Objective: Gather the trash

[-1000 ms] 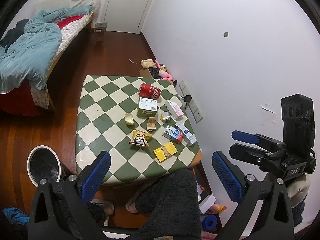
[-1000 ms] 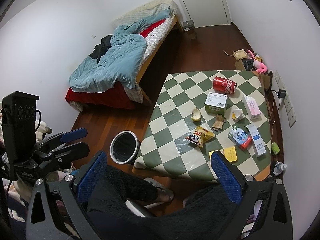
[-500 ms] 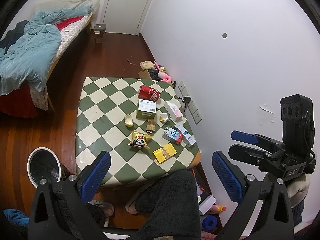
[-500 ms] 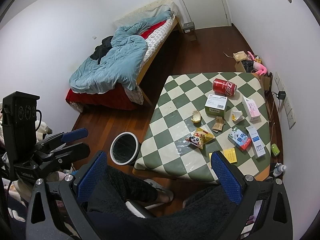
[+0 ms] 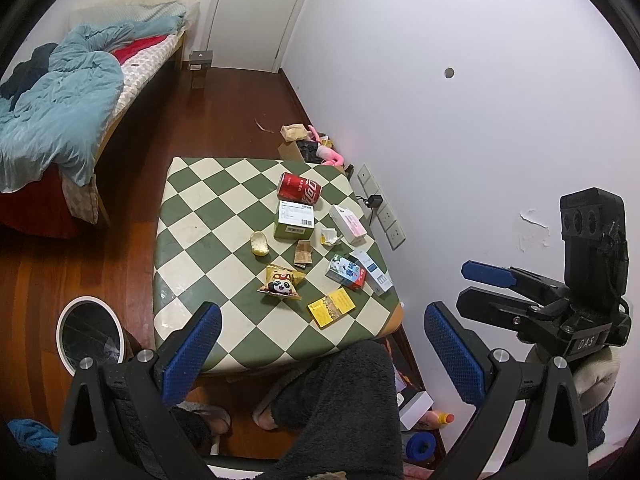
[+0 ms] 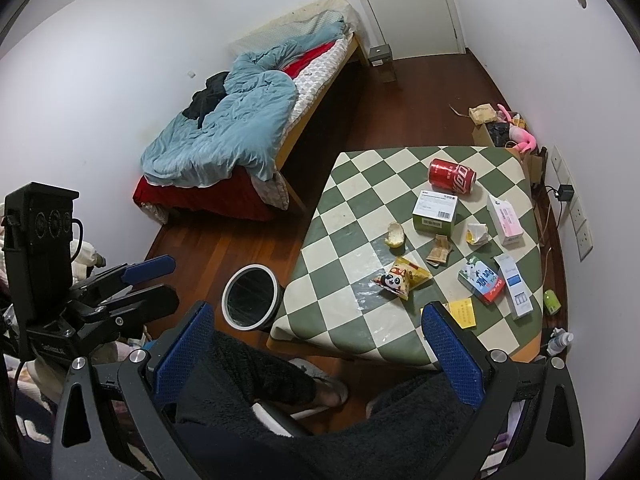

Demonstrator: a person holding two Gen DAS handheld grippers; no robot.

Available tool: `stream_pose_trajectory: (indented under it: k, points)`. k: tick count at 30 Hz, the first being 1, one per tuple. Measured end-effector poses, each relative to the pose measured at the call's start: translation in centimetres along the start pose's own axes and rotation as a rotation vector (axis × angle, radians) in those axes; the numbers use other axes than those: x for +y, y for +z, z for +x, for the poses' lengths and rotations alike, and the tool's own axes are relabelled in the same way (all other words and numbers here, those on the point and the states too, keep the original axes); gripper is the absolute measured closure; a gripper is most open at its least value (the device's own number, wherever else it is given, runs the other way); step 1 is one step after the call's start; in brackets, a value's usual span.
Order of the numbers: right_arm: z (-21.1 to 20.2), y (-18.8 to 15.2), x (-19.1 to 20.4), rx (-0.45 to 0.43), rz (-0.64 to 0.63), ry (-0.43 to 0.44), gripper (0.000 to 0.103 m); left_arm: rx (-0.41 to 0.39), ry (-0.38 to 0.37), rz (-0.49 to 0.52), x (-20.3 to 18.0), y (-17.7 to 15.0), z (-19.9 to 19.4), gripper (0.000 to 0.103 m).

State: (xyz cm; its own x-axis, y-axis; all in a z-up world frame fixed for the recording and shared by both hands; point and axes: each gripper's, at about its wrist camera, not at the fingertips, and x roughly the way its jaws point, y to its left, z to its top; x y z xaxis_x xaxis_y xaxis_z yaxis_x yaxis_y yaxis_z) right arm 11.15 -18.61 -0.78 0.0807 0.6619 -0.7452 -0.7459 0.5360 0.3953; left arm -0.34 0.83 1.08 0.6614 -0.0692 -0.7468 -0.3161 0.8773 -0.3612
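Both claws drifted back slightly; table [image 5: 192,216] litter, bin [image 5: 90,336] unobstructed.

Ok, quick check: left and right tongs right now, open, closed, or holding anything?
Left tongs: open, holding nothing, raised above the checkered table.
Right tongs: open, holding nothing, also clear of the table.
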Motion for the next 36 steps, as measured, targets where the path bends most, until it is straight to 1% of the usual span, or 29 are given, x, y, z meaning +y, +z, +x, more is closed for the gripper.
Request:
stream_pose_trajectory:
  k: [12, 15, 17, 18, 19, 20, 21, 22, 23, 25, 27, 29, 32, 34, 36]
  points:
    - [0.1, 0.1, 0.2, -0.003, 0.001, 0.002, 0.0, -0.003, 0.003, 0.005, -0.1, 0.1, -0.3, 0.0]
    - [0.0, 0.2, 0.3, -0.006, 0.004, 0.003, 0.0, -0.006, 0.019, 0.013, -0.2, 0.5, -0.3, 0.0]
    - [0.0, 0.6, 0.3, -0.014, 0.013, 0.008, 0.0, -0.009, 0.044, 0.019, -0.4, 0.7, 0.0, 0.0]
    - [-0.3, 1.1, 0.1, -0.02, 0.021, 0.01, 0.0, -0.019, 0.073, 0.024, -0.4, 0.8, 0.3, 0.0]
    - [-0.8, 1.2, -0.3, -0.03, 0.031, 0.011, 0.0, -0.032, 0.114, 0.031, -0.4, 0.9, 0.8, 0.0]
    - [-0.7, 1.4, -0.5, -0.04, 0.048, 0.004, 0.0, -0.045, 0.183, 0.036, -0.1, 1.2, 1.6, 0.0]
    - [-0.6, 1.4, -1.0, -0.052, 0.067, -0.013, 0.0, -0.056, 0.241, 0.038, 0.1, 1.5, 2.5, 0.0]
    - [-0.4, 1.5, -1.5, -0.065, 0.087, -0.045, 0.0, -0.058, 0.281, 0.037, 0.4, 1.6, 3.2, 0.0]
    - [-0.2, 1.4, -2.2, -0.077, 0.106, -0.078, 0.0, -0.057, 0.342, 0.029, 1.1, 2.1, 4.8, 0.0]
    - [0.9, 1.2, -4.1, -0.085, 0.161, -0.149, 0.0, -0.042, 0.419, 0.015, 2.2, 2.4, 7.8, 0.0]
    - [2.7, 1.1, -6.4, -0.075, 0.212, -0.224, 0.0, -0.006, 0.455, 0.003, 3.3, 2.2, 10.9, 0.0]
    - [5.3, 0.8, -9.0, -0.04, 0.224, -0.3, 0.0, 0.047, 0.487, -0.011, 4.4, 1.9, 14.7, 0.0]
    - [10.4, 0.8, -13.2, 0.057, 0.223, -0.387, 0.0, 0.128, 0.539, -0.023, 6.1, 0.8, 19.3, 0.0]
    - [13.1, 0.5, -16.4, 0.106, 0.232, -0.451, 0.0, 0.183, 0.548, -0.045, 7.0, 0.2, 22.5, 0.0]
    - [15.5, 0.3, -19.4, 0.15, 0.238, -0.513, 0.0, 0.236, 0.538, -0.059, 7.4, -0.2, 25.3, 0.0]
